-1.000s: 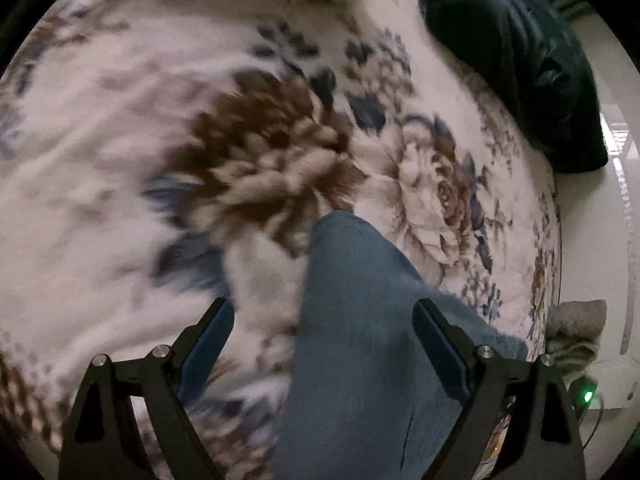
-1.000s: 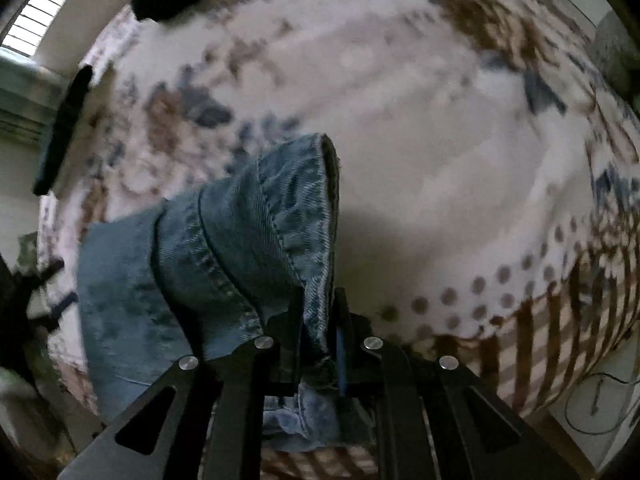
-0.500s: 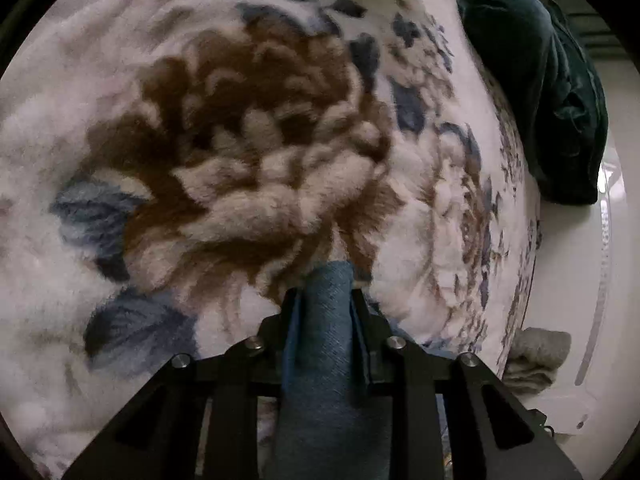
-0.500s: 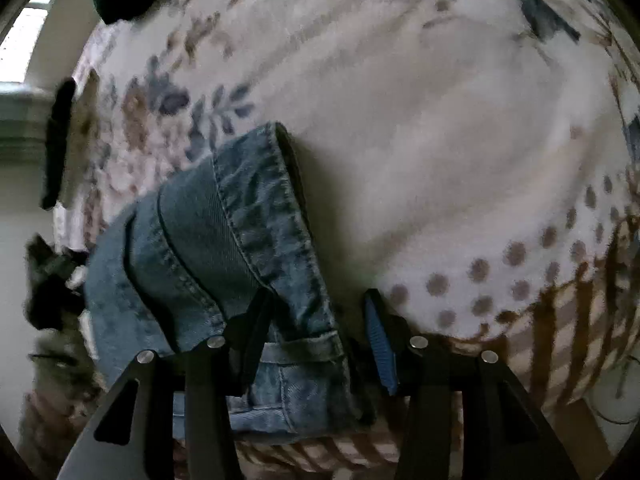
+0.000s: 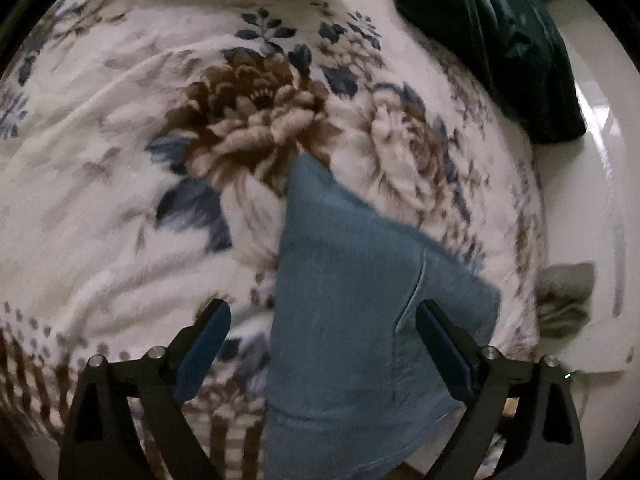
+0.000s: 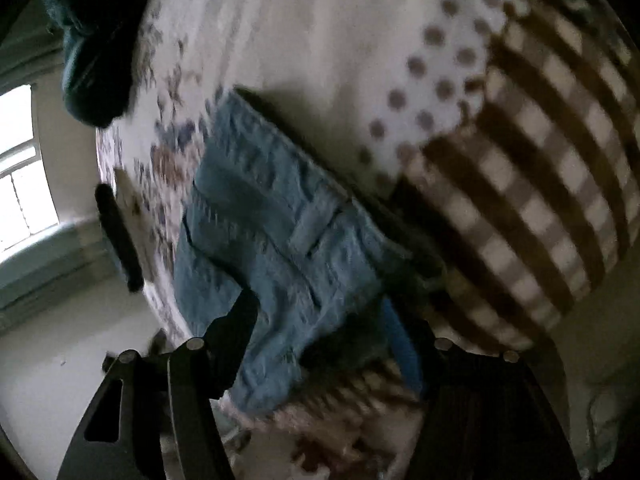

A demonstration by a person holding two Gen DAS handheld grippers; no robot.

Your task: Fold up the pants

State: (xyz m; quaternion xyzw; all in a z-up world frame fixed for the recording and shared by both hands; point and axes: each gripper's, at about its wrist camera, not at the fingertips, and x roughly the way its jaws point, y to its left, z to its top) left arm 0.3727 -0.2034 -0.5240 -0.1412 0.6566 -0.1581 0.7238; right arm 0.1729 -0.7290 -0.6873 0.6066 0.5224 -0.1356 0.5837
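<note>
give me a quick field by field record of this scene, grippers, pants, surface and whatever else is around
left gripper: open, fingers either side of the fabric, not clamping it
right gripper: open, fingers astride the waistband end
pants: blue denim pants, lying on the blanket; belt loop visible in the right wrist view
surface: fluffy white blanket with brown and blue flowers, dotted and checked border
nearby: dark green velvet cushion at the blanket's far edge; grey cloth bundle beside the bed
fold state: cannot tell; both views blurred
</note>
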